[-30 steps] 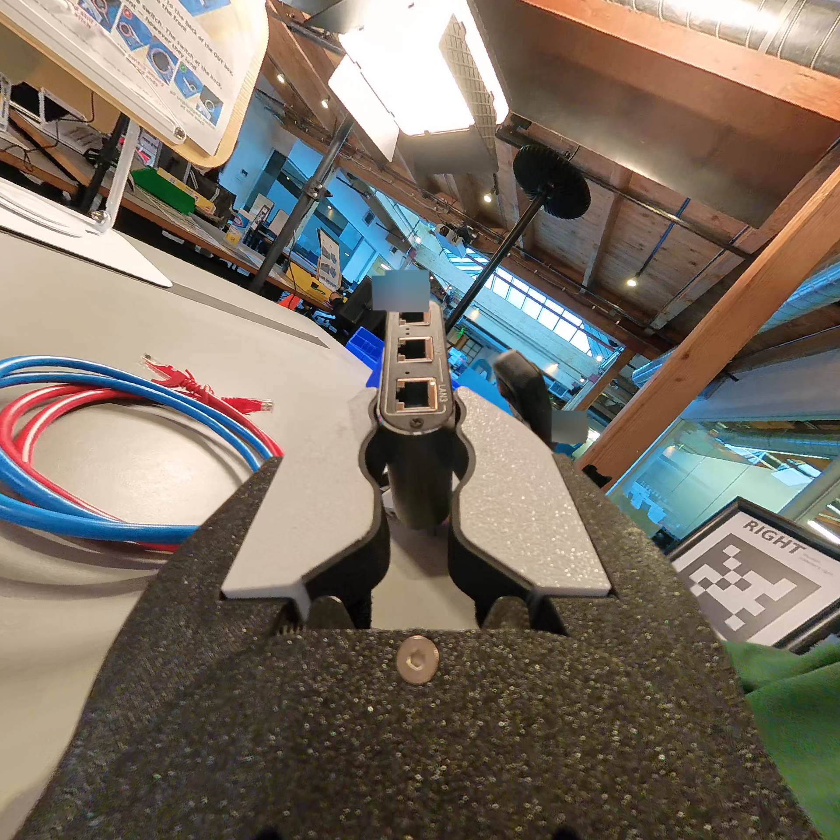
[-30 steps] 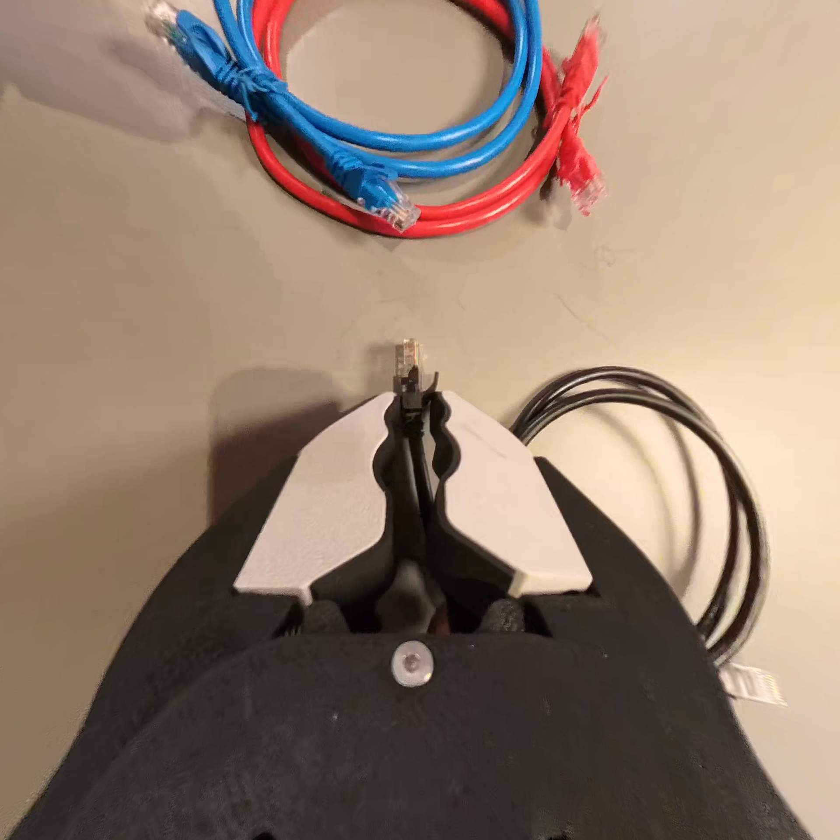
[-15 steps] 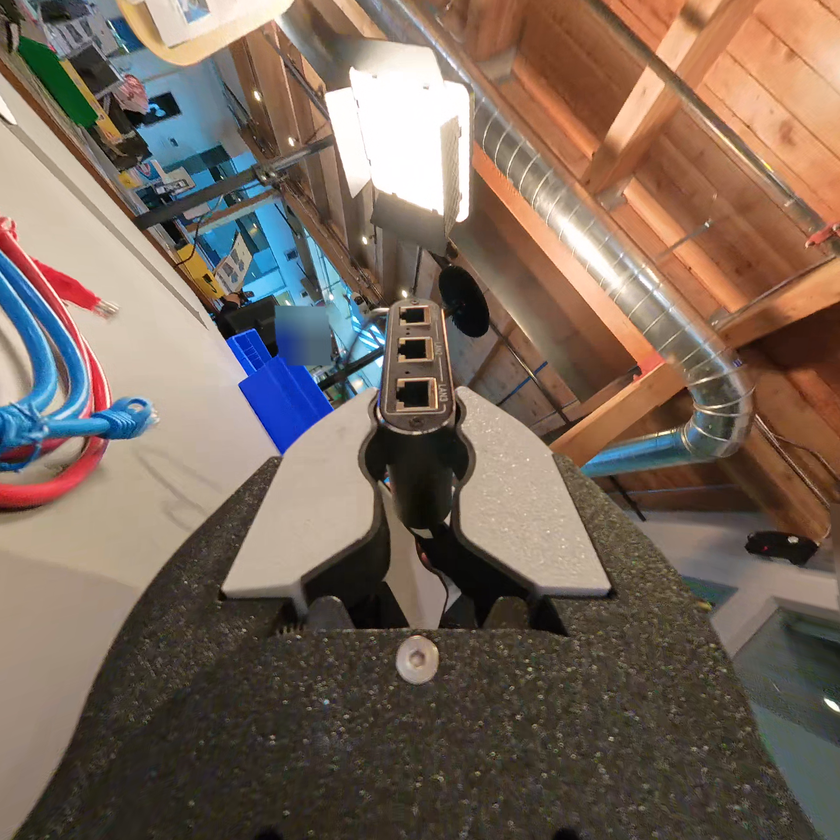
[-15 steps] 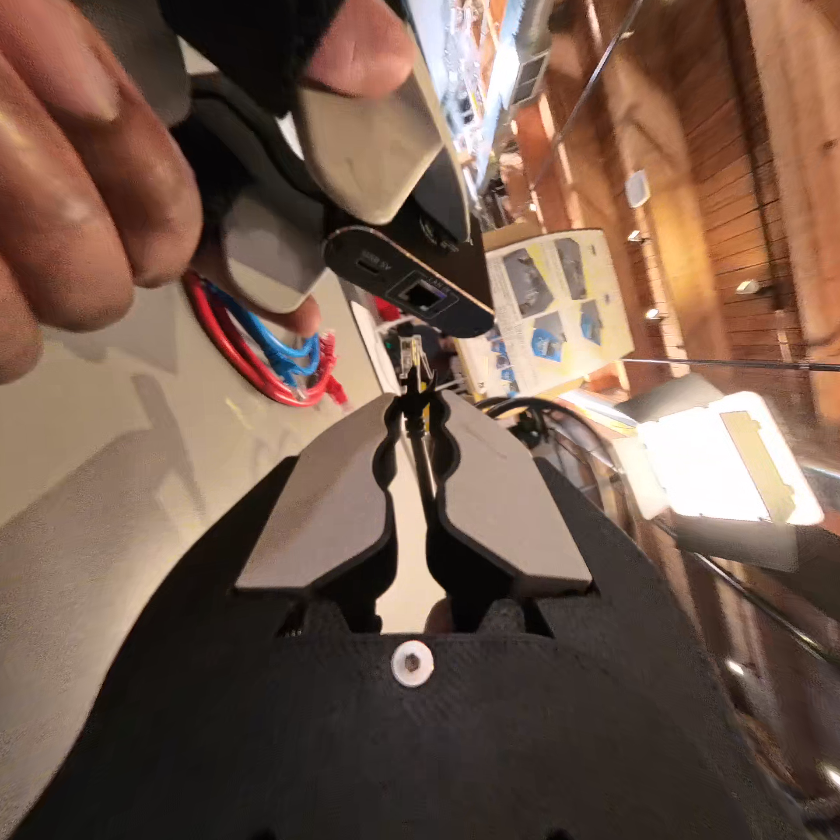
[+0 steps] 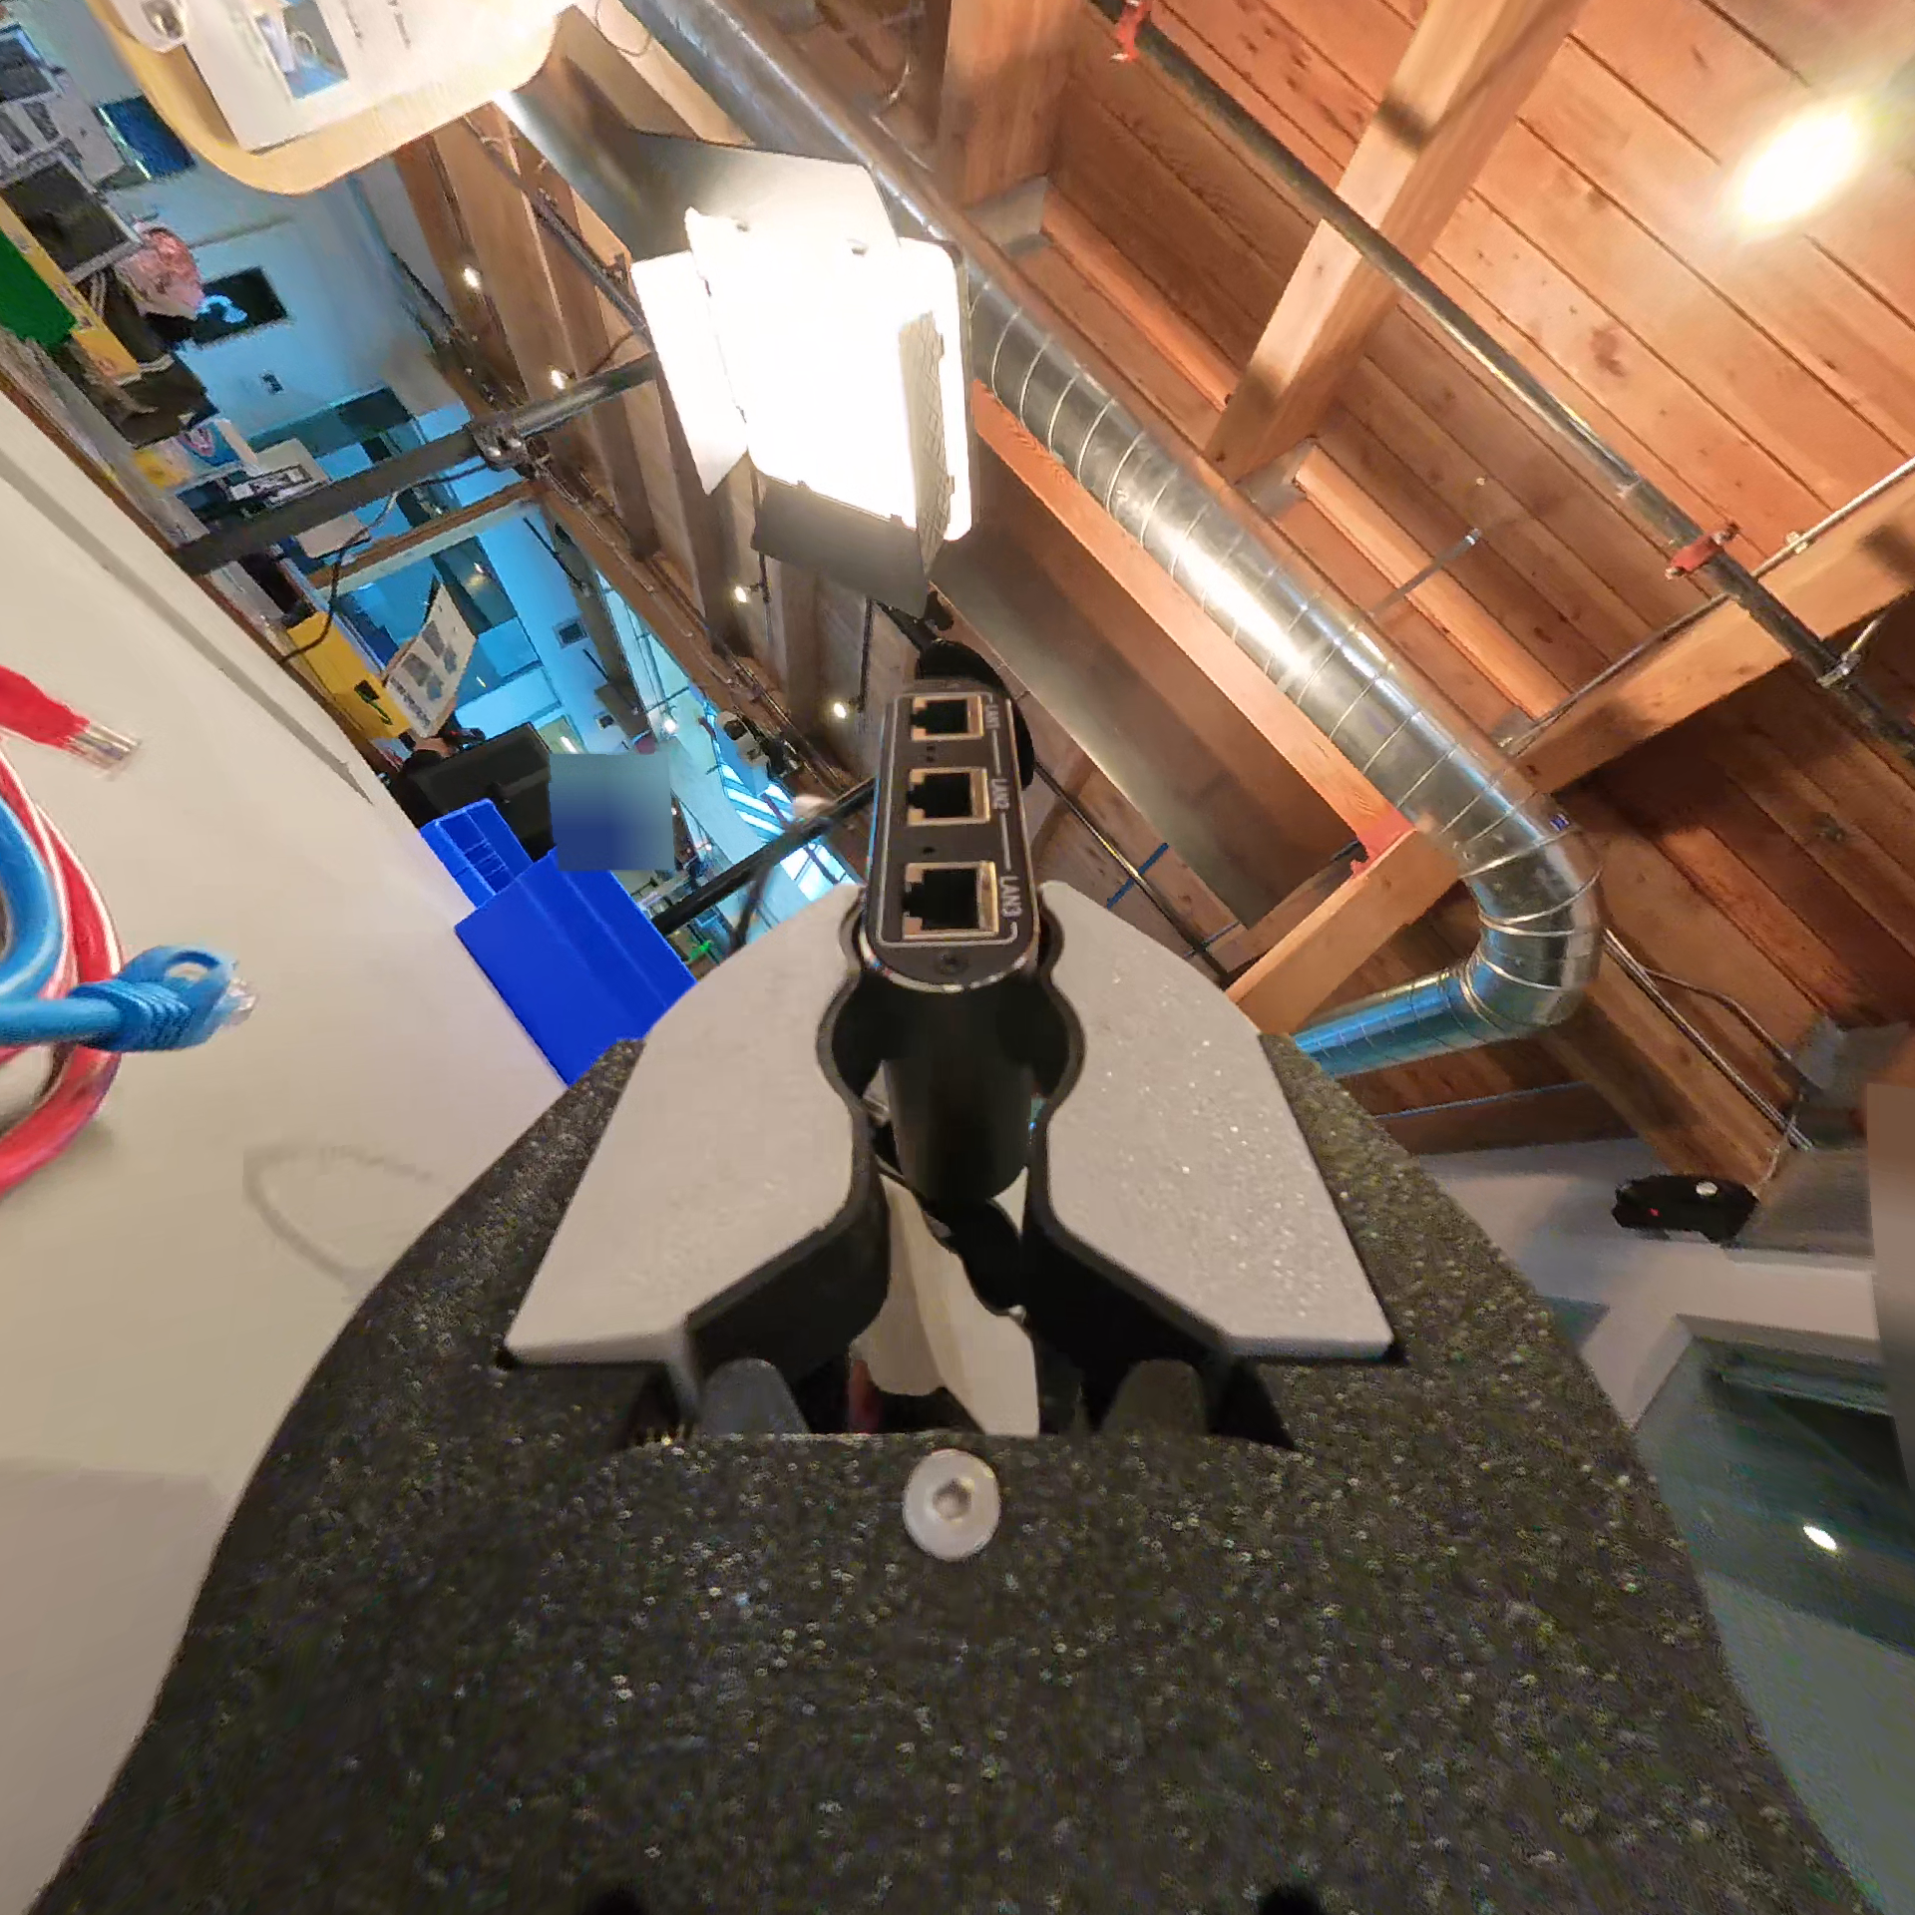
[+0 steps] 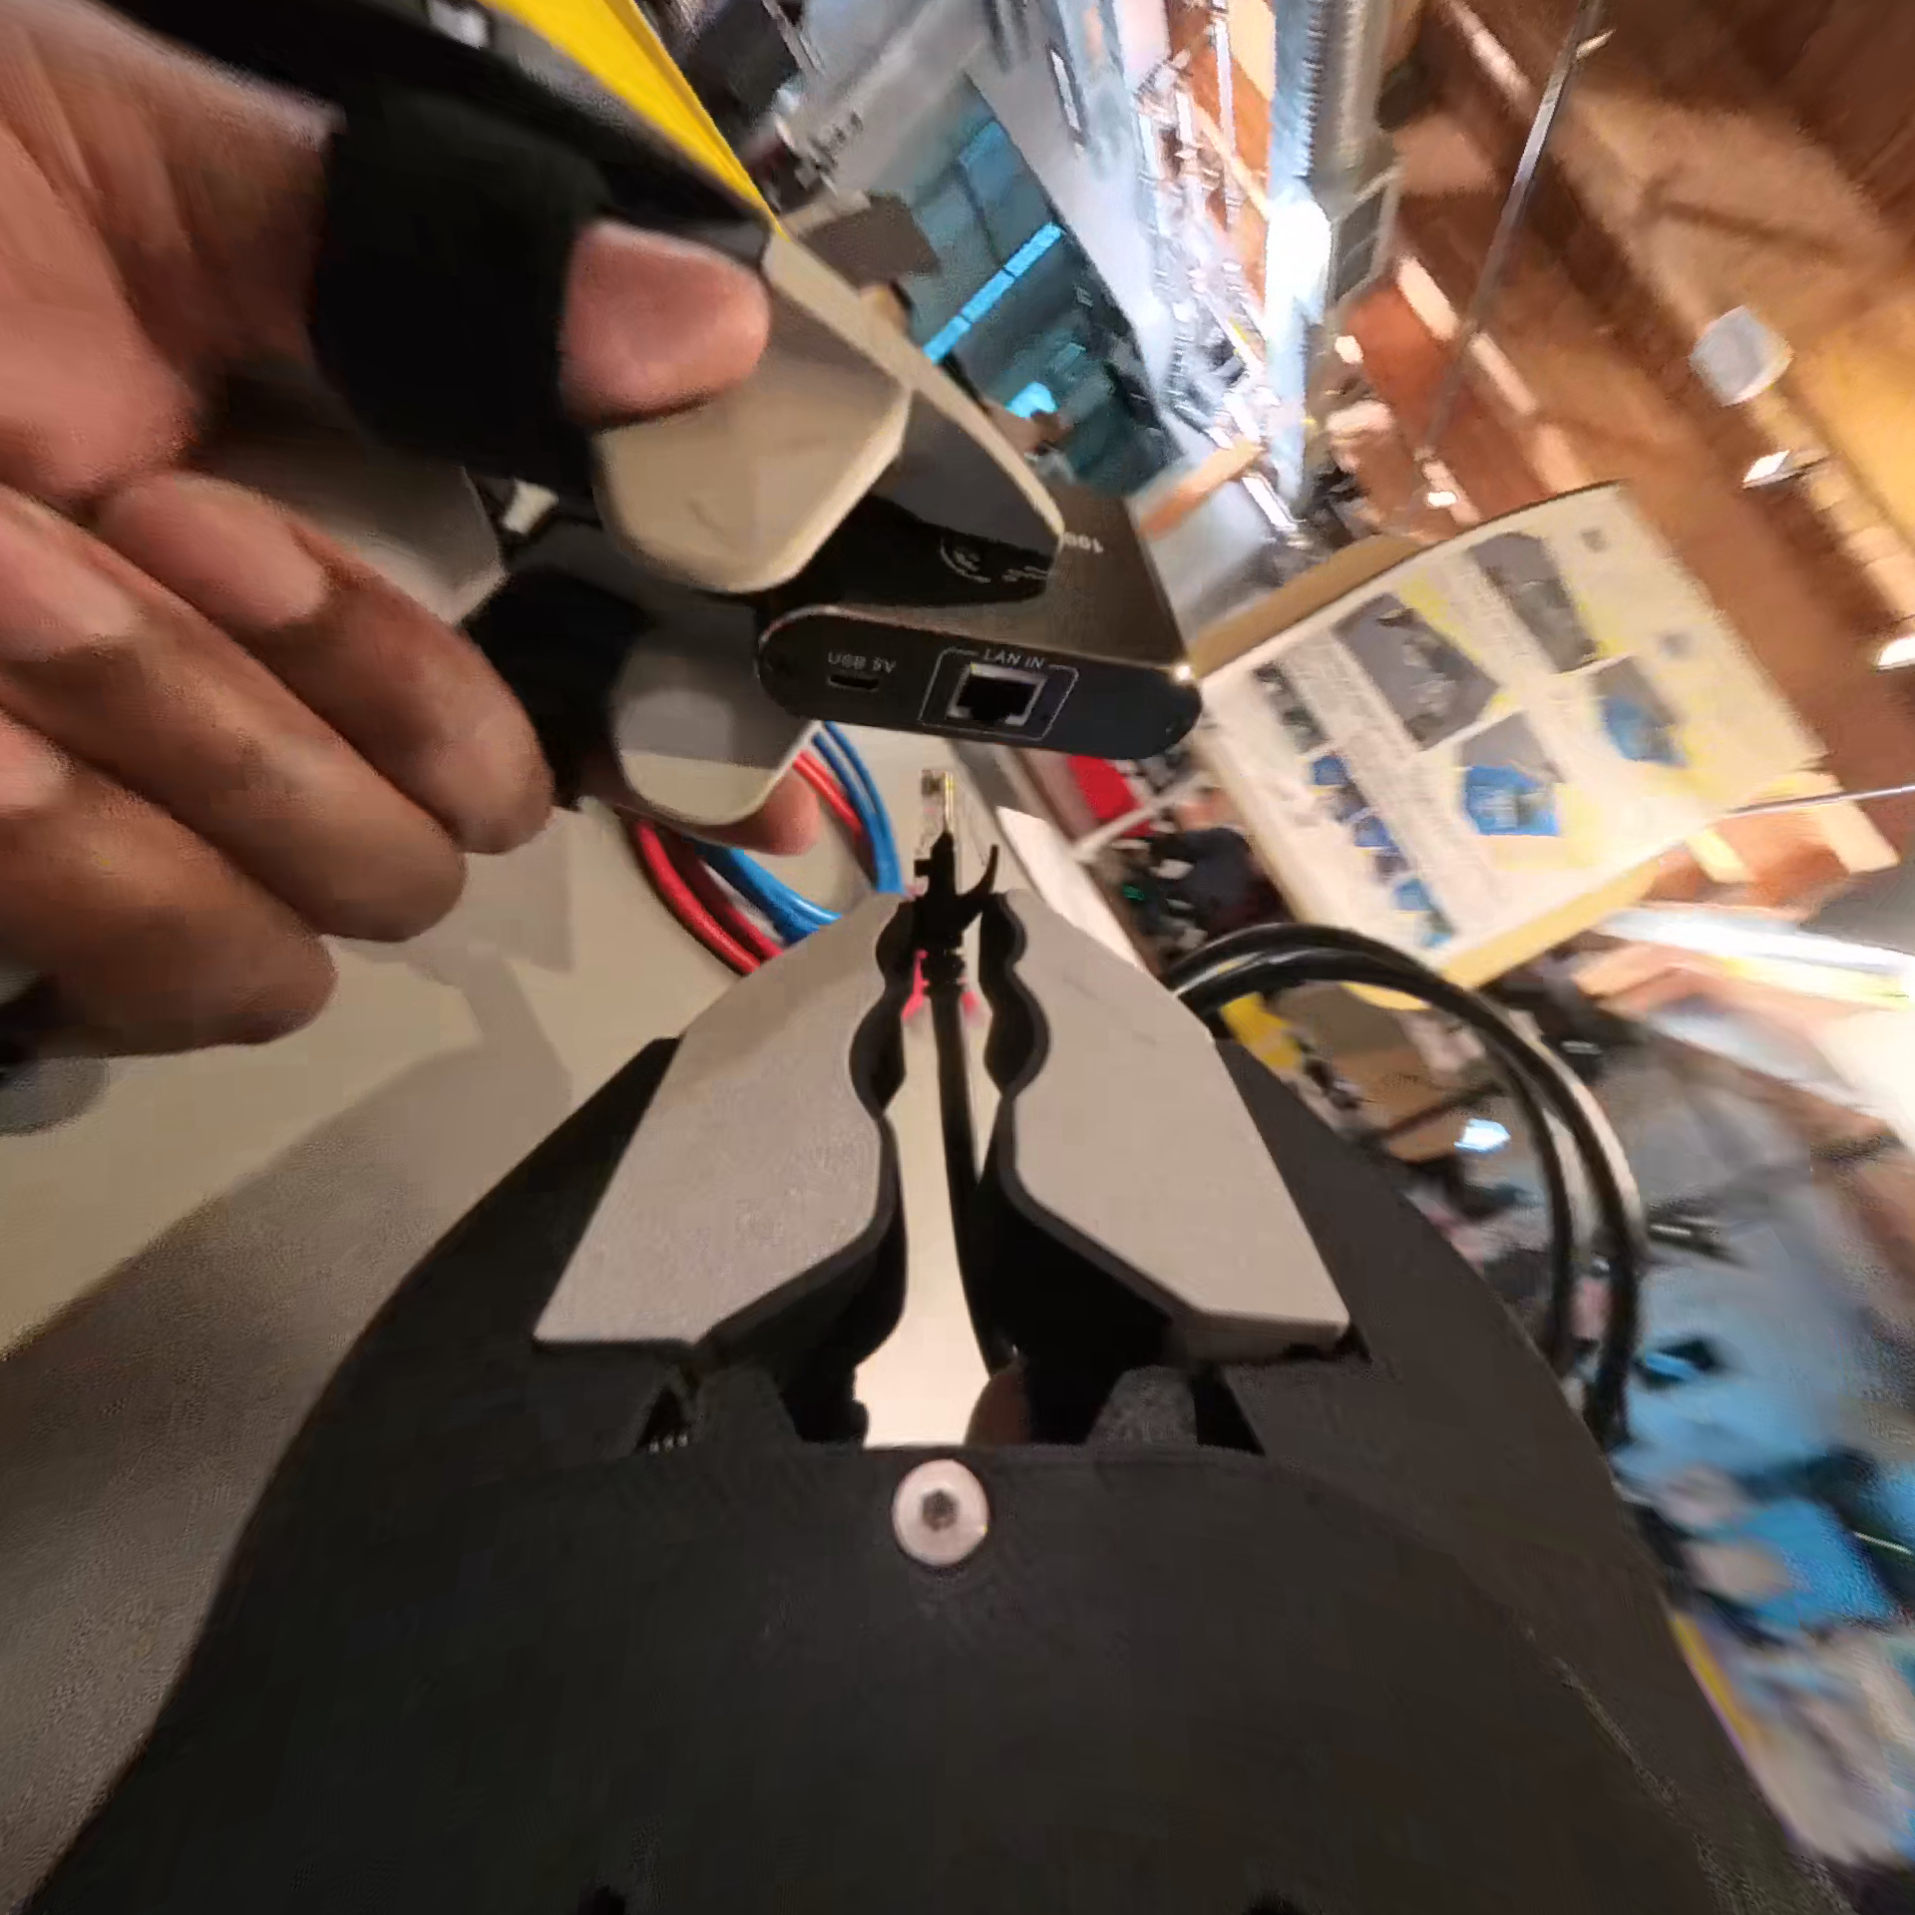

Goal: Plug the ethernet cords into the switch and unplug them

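Observation:
My left gripper (image 5: 953, 933) is shut on a black switch (image 5: 951, 829) held up in the air, with three empty ports facing the camera. In the right wrist view the same switch (image 6: 974, 684) shows its other end, with one empty port, clamped by the left gripper's grey fingers (image 6: 746, 487). My right gripper (image 6: 948, 907) is shut on a black ethernet cord (image 6: 959, 1119). Its clear plug (image 6: 938, 803) points up, just below the switch's port and apart from it. Blue and red cords (image 5: 62, 995) lie coiled on the table.
A person's hand (image 6: 207, 663) holds the left gripper. The black cord's loops (image 6: 1503, 1057) hang to the right. The grey table (image 5: 238, 1140) lies at left, with a blue bin (image 5: 560, 933) past its edge. A bright light panel (image 5: 819, 383) and a poster board (image 6: 1503, 705) are behind. My hands' fingertips stand some 5 centimetres from each other.
Both grippers lifted off the table and tilted upward. My right gripper brought the black cord's plug close under the switch's single port; the switch has grown larger in that view.

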Action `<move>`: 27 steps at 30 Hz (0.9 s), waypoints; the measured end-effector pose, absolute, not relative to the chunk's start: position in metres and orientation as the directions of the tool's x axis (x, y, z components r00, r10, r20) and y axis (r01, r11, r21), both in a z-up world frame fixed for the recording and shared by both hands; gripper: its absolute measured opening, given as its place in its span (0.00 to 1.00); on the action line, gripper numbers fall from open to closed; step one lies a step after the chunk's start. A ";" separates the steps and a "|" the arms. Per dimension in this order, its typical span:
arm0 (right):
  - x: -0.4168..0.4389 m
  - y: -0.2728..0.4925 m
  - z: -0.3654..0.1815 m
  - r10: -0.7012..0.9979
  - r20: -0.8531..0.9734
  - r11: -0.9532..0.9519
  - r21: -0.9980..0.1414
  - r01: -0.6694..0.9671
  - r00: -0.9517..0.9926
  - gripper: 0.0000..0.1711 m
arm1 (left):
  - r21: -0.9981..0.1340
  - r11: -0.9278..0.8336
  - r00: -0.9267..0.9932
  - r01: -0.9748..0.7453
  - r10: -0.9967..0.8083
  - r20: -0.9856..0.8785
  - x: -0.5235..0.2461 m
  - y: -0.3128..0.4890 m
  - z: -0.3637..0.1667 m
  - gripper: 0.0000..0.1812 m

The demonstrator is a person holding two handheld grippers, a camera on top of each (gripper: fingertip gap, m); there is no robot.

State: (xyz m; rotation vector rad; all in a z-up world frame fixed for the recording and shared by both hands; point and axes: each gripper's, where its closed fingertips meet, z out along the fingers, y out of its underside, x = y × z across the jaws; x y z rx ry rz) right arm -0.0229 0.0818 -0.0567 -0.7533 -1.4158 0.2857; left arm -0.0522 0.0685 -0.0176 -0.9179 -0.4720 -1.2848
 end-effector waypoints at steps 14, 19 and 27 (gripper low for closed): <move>-0.006 0.048 -0.049 0.955 0.012 0.077 -0.975 0.207 -0.296 0.07 | -0.531 -0.129 0.308 0.837 -0.691 0.653 -0.028 0.059 -0.009 0.14; 0.002 0.043 -0.045 0.929 -0.136 -0.049 -0.967 0.250 -0.344 0.07 | -0.570 -0.133 0.322 0.810 -0.711 0.625 -0.020 0.056 -0.007 0.15; 0.008 0.042 -0.047 0.877 -0.285 -0.164 -0.934 0.318 -0.387 0.06 | -0.690 -0.104 0.429 0.716 -0.715 0.553 -0.010 0.051 -0.007 0.14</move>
